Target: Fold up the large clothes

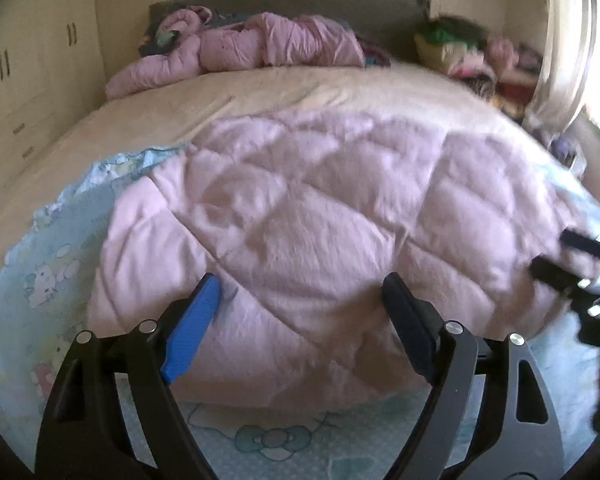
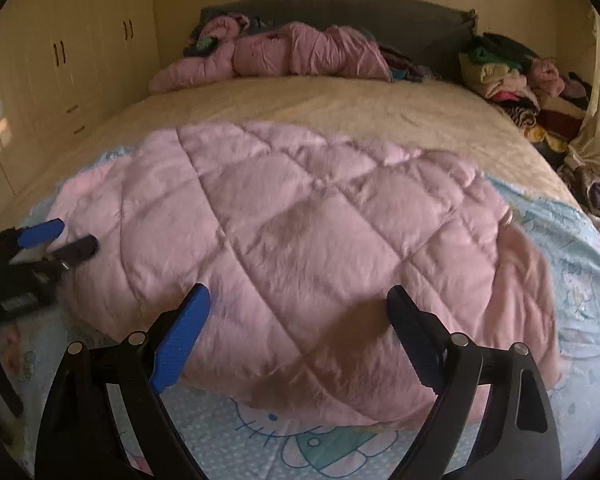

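A pink quilted garment (image 1: 300,216) (image 2: 300,232) lies folded over in a thick pad on a light blue cartoon-print sheet (image 1: 272,440) (image 2: 236,428), at the near end of the bed. My left gripper (image 1: 300,284) hovers over its near edge, open, with nothing pinched between the blue and black pads. It also shows at the left of the right wrist view as the left gripper (image 2: 74,238), by the pad's left side. My right gripper (image 2: 299,292) is open above the near edge too, and appears as the right gripper (image 1: 552,252) by the pad's right side.
The bed's cream cover (image 2: 340,104) stretches beyond the pad. A pink puffy jacket (image 2: 284,56) lies against the grey headboard (image 2: 340,12). A heap of mixed clothes (image 2: 512,76) sits at the far right, with cream wardrobes (image 2: 60,64) on the left and a curtain (image 1: 564,32) on the right.
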